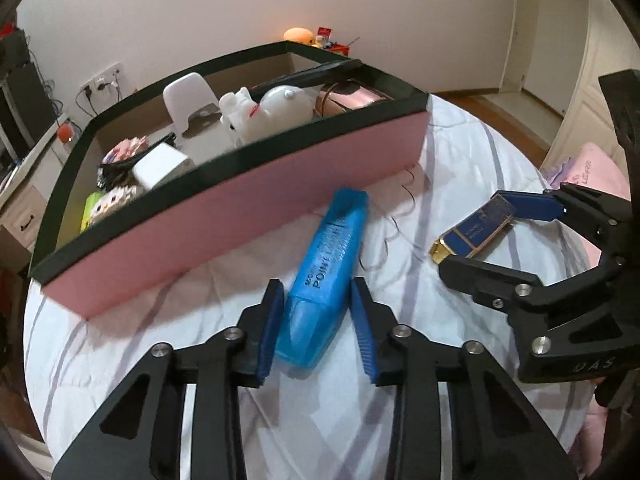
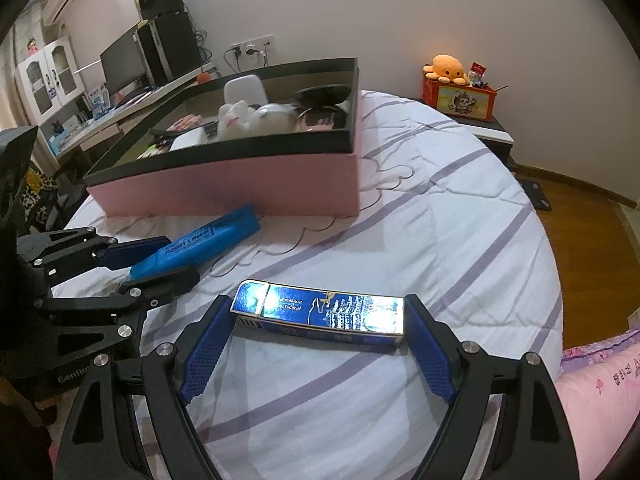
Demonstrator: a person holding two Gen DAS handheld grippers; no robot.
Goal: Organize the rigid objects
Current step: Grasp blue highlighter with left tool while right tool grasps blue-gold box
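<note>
Straddling the blue marker [image 1: 326,276] beside the pink box [image 1: 240,216], left tongs [image 1: 318,316] stand released; right tongs [image 2: 316,344] bracket, ungripped, the blue-gold case [image 2: 320,314]. Both likely light, stiff, slippery: grip mid-body.

Soft, even indoor light fills both fisheye views, with dark corners and strongly bowed edges. Glare flares off the shiny blue box [image 2: 320,312], and the pink tray's wall [image 1: 224,232] looks slightly smeared and soft.

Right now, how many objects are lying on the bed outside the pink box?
2. The blue highlighter lies beside the pink box, between the left gripper fingers. The blue-and-gold box sits between the right gripper fingers. Others may be hidden.
</note>
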